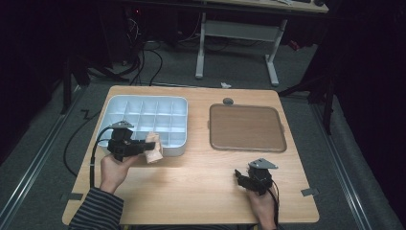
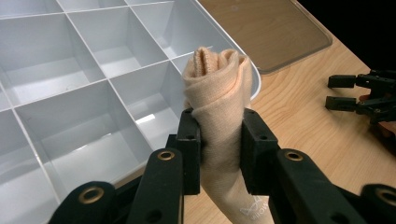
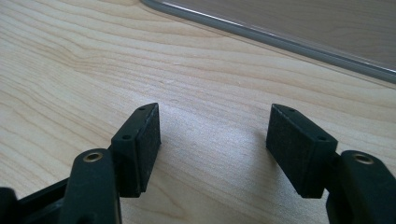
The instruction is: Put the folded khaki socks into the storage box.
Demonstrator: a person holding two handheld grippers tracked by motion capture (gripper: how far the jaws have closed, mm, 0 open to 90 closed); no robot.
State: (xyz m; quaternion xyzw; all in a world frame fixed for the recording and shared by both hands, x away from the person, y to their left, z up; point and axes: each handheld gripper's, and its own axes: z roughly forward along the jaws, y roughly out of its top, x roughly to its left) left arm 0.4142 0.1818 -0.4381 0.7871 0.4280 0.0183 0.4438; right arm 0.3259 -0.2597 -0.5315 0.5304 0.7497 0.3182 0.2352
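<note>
A rolled beige sock [image 2: 217, 107] is pinched between the black jaws of my left gripper [image 2: 218, 140], which is shut on it. In the high view the sock [image 1: 154, 147] hangs at the front right corner of the pale blue divided box [image 1: 111, 109], with the left gripper [image 1: 143, 147] pointing right. The compartments of the box [image 2: 70, 88] beside the sock hold nothing. My right gripper [image 3: 212, 140] stands open just above the bare wood, nothing between its pads. It sits near the table's front right [image 1: 239, 178], below the brown tray [image 1: 247, 127].
The brown tray [image 2: 275, 28] with a clear rim lies on the right half of the wooden table [image 1: 201, 172]. A small grey disc [image 1: 228, 101] rests behind it. A white-legged desk and cables stand on the floor beyond the table.
</note>
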